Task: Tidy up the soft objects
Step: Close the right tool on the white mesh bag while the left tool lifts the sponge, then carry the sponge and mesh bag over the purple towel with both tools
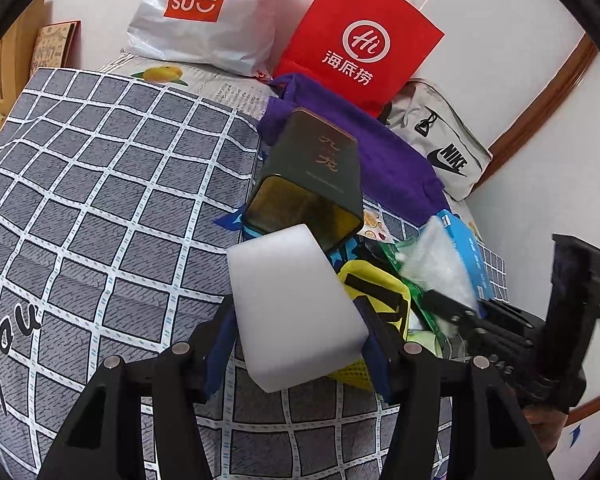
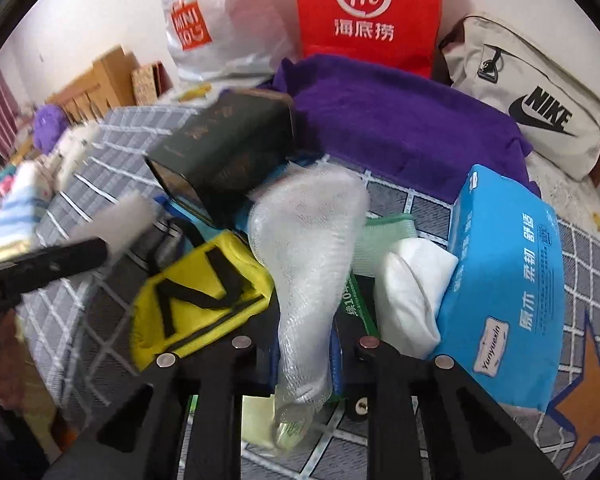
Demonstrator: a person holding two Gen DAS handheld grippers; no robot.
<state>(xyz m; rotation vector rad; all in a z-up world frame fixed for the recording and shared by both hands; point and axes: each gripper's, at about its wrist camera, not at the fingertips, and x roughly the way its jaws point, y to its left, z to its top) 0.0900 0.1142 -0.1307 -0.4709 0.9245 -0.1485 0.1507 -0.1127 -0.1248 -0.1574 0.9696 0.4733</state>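
Both grippers loaded, tin straight ahead
Your left gripper [image 1: 300, 344] clamps the sponge [image 1: 296, 304], its length pointing at the open tin [image 1: 304, 204]; your right gripper [image 2: 304, 352] pinches the mesh bag [image 2: 304, 248].

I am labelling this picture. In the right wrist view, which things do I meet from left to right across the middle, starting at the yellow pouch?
yellow pouch → clear mesh wrap, between the right gripper's fingers → white folded cloth → blue tissue pack
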